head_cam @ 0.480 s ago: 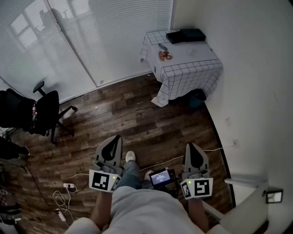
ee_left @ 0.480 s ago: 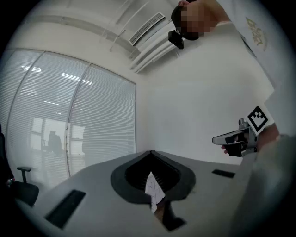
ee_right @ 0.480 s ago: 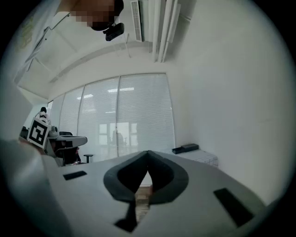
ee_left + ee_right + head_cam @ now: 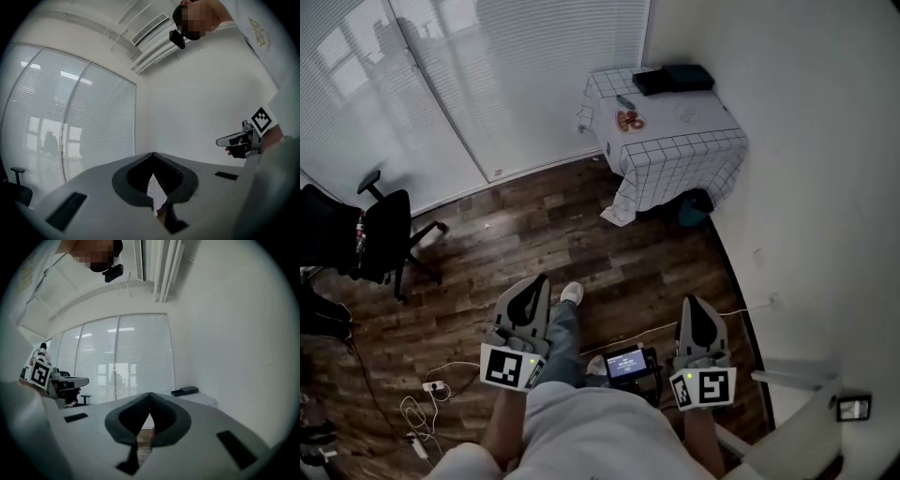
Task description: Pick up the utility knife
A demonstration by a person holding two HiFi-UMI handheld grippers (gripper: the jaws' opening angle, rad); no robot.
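Observation:
A small table with a white checked cloth (image 4: 675, 150) stands in the far corner of the room. On it lie a small dark elongated object (image 4: 623, 100), too small to name, an orange item (image 4: 628, 120) and dark flat boxes (image 4: 673, 78). My left gripper (image 4: 530, 286) and right gripper (image 4: 694, 305) are held level at waist height, far from the table. Both are shut with nothing between the jaws. In the left gripper view the left gripper's (image 4: 152, 154) jaws meet at the tip. The same holds for the right gripper (image 4: 150, 393) in its own view, with the table (image 4: 204, 400) beyond.
A black office chair (image 4: 370, 234) stands at the left on the wood floor. Cables and a power strip (image 4: 431, 386) lie near my feet. A small screen device (image 4: 626, 364) hangs at my waist. Window blinds run along the far side; a white wall bounds the right.
The table and chair have shifted slightly left and up in the head view, and one foot has stepped forward. Both grippers keep their pose and stay shut.

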